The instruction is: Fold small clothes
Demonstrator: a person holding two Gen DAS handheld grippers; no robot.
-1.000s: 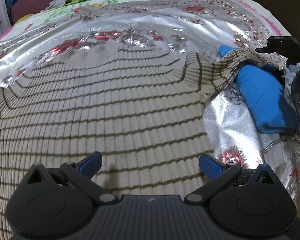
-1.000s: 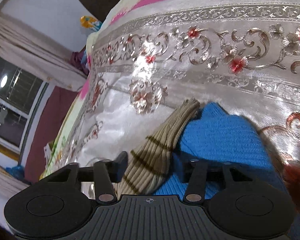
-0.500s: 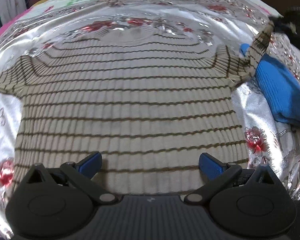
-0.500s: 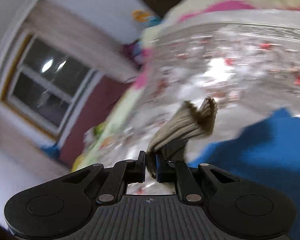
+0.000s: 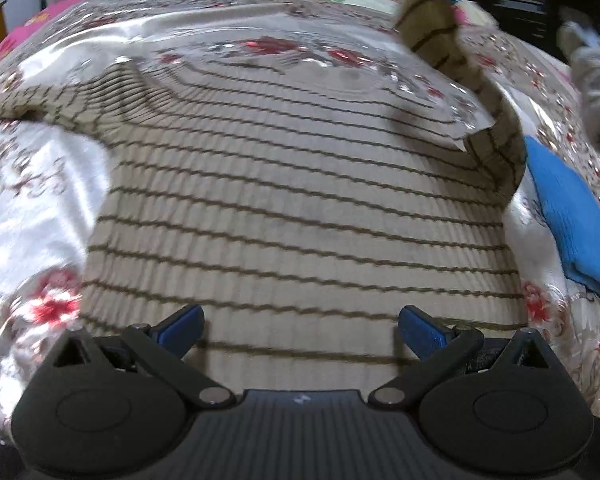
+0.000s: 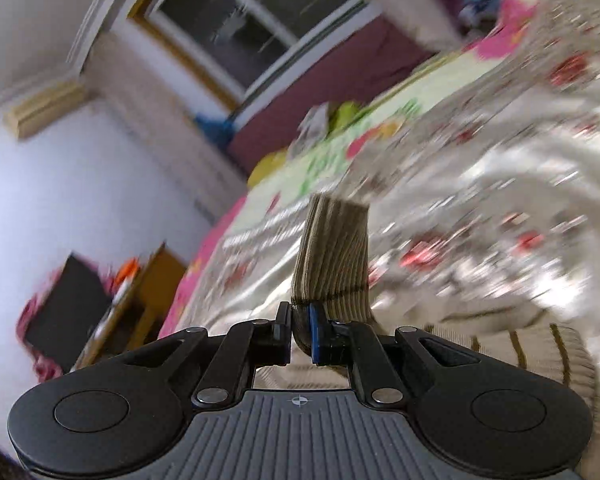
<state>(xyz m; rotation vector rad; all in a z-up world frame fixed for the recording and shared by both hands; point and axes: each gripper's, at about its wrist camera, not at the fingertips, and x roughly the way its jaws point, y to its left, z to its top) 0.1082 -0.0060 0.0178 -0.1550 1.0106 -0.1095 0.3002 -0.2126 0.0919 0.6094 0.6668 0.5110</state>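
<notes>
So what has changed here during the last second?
The right gripper shut on the striped sweater's sleeve and lifted it off the blue cloth, swinging it over the sweater's body. The left gripper stayed open above the hem.

Sweater (image 5: 300,208) on bedspread (image 5: 40,200), apparently flat

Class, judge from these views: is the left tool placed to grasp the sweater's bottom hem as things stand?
Probably yes. The left tool is open over the striped sweater, the hem just ahead with nothing between. The right tool holds only the sleeve, well clear.
</notes>
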